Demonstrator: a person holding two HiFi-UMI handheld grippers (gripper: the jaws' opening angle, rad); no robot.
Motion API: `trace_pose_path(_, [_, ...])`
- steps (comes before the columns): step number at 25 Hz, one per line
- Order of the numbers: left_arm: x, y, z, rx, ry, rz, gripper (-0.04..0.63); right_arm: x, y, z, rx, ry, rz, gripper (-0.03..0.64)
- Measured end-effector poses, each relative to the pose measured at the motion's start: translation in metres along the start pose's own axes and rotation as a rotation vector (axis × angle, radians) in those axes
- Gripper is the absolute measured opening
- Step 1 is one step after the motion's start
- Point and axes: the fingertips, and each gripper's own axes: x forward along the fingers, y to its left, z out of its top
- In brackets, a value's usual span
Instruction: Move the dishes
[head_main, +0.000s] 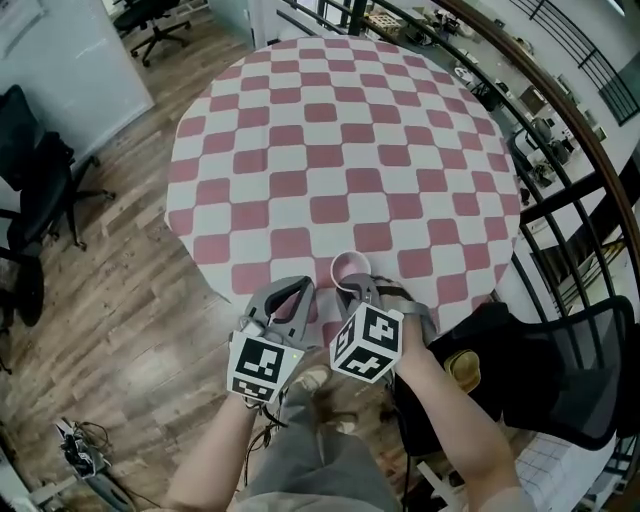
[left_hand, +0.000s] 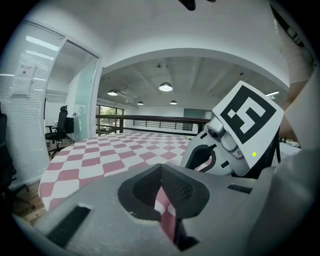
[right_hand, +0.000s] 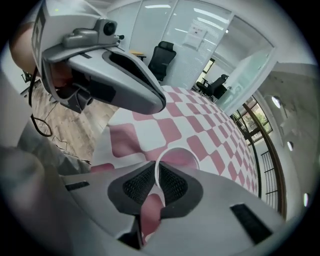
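Note:
A round table (head_main: 340, 150) wears a pink-and-white checked cloth. At its near edge, a small pink cup (head_main: 350, 265) with a white rim is at the tips of my right gripper (head_main: 355, 287). In the right gripper view the pads of the right gripper (right_hand: 156, 176) pinch the rim of the cup (right_hand: 178, 158), one pad inside and one outside. My left gripper (head_main: 298, 290) hangs just left of it over the cloth's edge. Its jaws (left_hand: 161, 172) meet with nothing between them. The cloth carries no other dish in the head view.
A black mesh chair (head_main: 575, 365) and a black bag (head_main: 480, 345) stand close on the right. A dark railing (head_main: 560, 120) curves round the table's far right side. Black office chairs (head_main: 30, 200) stand on the wooden floor (head_main: 130, 300) at left.

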Motion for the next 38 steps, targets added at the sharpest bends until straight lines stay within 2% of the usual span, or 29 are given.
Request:
trace_pose_path(9, [-0.001, -0.005, 0.001, 0.011, 0.001, -0.019, 0.014, 0.002, -0.001, -0.001, 0.065, -0.006, 0.003, 0.034])
trace_pose_path(14, [-0.003, -0.005, -0.003, -0.011, 0.008, -0.021, 0.014, -0.003, -0.002, 0.002, 0.129, -0.051, -0.002, 0.034])
trace_pose_path(17, [-0.005, -0.003, 0.001, -0.025, 0.001, -0.023, 0.014, -0.009, -0.006, 0.003, 0.163, -0.065, -0.016, 0.076])
trace_pose_path(23, [-0.01, -0.002, 0.028, 0.001, -0.01, -0.019, 0.014, -0.044, -0.029, 0.008, 0.315, -0.208, -0.051, 0.103])
trace_pose_path(27, [-0.026, -0.014, 0.053, -0.023, -0.004, -0.016, 0.014, -0.092, -0.04, 0.005, 0.429, -0.304, -0.086, 0.103])
trace_pose_path(32, [-0.039, -0.038, 0.117, 0.04, -0.082, -0.063, 0.014, -0.171, -0.063, -0.005, 0.56, -0.447, -0.263, 0.056])
trace_pose_path(38, [-0.049, -0.108, 0.203, 0.121, -0.211, -0.201, 0.014, -0.285, -0.068, -0.038, 0.713, -0.581, -0.479, 0.041])
